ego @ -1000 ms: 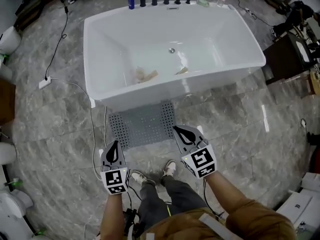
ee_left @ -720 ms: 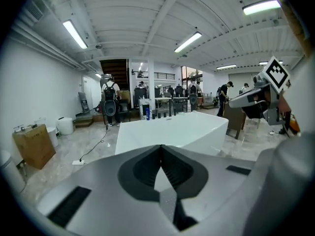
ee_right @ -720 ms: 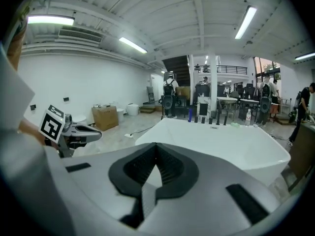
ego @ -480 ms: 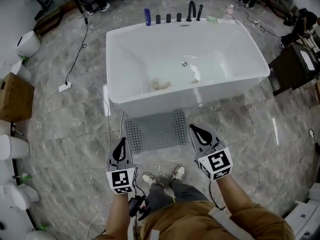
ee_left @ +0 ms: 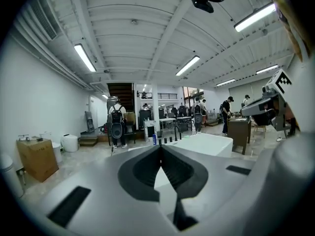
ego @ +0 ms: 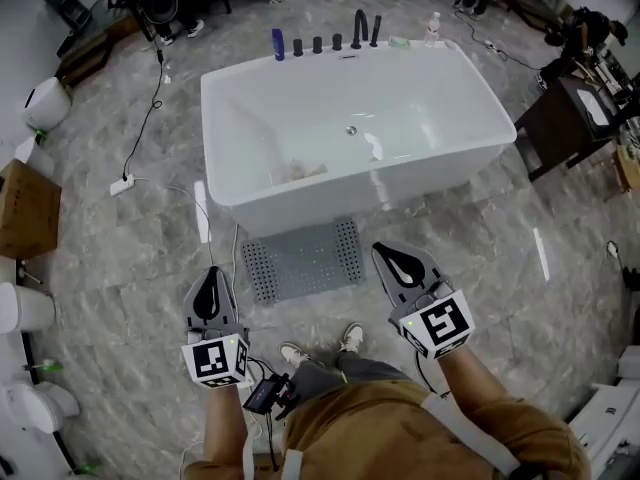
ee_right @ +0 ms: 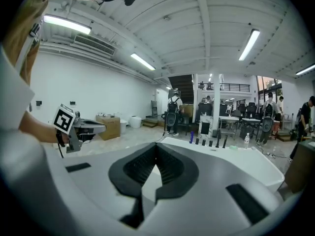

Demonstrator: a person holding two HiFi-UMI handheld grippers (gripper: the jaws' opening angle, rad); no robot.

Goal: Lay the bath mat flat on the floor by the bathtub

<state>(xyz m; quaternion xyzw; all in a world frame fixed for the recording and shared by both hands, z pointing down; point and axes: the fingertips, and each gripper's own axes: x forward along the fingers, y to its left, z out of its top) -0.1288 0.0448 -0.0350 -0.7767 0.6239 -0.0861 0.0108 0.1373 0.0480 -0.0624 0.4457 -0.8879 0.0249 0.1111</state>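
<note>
The grey perforated bath mat [ego: 302, 259] lies flat on the marble floor right in front of the white bathtub [ego: 260, 202]. My left gripper [ego: 211, 286] is held up in the air at the lower left of the head view, shut and empty. My right gripper [ego: 393, 259] hangs at the lower right, also shut with nothing in it. Both point roughly level toward the tub. In the left gripper view the left gripper [ee_left: 160, 147] has its jaws closed tip to tip, with the bathtub [ee_left: 209, 143] beyond. In the right gripper view the right gripper [ee_right: 156, 145] shows the same, facing the tub [ee_right: 231, 161].
Dark faucet fittings and a blue bottle [ego: 278, 43] stand on the tub's far rim. A white cable [ego: 190, 208] runs across the floor left of the mat. A cardboard box [ego: 22, 208] sits at the left, a dark cabinet [ego: 565, 113] at the right. My shoes [ego: 349, 338] stand behind the mat.
Both grippers have risen well above the mat and away from it, staying shut. The head view has lifted, so the tub and mat look smaller and farther.
</note>
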